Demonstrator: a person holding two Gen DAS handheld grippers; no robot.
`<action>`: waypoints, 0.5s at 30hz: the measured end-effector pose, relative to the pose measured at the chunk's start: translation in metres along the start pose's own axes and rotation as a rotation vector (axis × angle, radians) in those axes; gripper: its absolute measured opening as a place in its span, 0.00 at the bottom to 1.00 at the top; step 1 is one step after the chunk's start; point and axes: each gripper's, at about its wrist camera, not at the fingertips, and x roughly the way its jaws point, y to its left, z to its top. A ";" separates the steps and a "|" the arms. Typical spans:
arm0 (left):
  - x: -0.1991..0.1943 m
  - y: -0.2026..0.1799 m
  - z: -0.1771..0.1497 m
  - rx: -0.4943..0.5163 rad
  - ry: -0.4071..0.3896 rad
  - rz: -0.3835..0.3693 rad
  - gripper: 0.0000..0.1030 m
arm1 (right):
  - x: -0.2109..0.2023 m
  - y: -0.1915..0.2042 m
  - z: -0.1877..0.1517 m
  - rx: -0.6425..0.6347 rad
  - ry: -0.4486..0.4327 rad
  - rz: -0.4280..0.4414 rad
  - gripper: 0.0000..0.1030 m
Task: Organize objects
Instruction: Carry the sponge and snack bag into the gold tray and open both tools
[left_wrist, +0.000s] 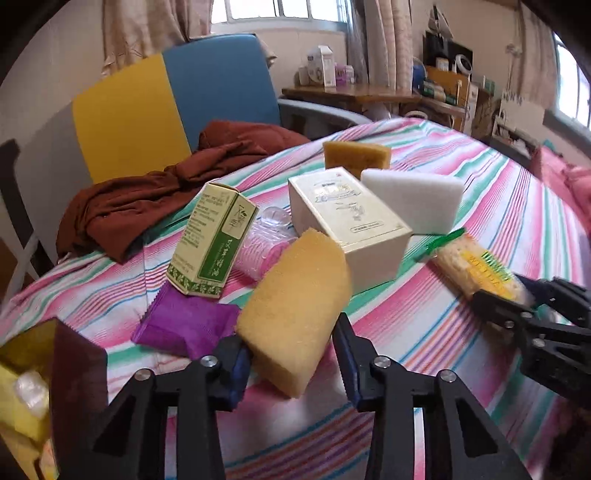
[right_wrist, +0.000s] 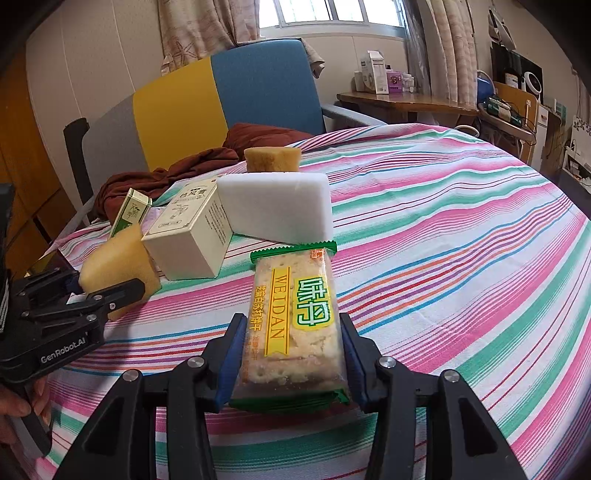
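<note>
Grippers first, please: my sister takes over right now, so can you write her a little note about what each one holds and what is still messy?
Left gripper: shut on the yellow sponge, lifted off the striped cloth.
Right gripper: shut on the cracker packet.
Still on the cloth: cream box, white foam block, green box, purple packet, pink roll, second sponge at the back.
A yellow bin sits at left, with something pale inside.
Left to do: put away both held things, then the rest.
</note>
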 end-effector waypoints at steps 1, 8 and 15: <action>-0.003 0.000 -0.003 -0.013 -0.008 0.007 0.40 | 0.000 0.000 0.000 0.000 -0.002 0.000 0.47; -0.043 -0.003 -0.029 -0.048 -0.127 0.047 0.39 | -0.004 -0.001 -0.001 0.003 -0.020 0.003 0.45; -0.068 -0.003 -0.058 -0.074 -0.149 0.031 0.39 | -0.020 0.011 -0.010 -0.009 -0.061 -0.001 0.45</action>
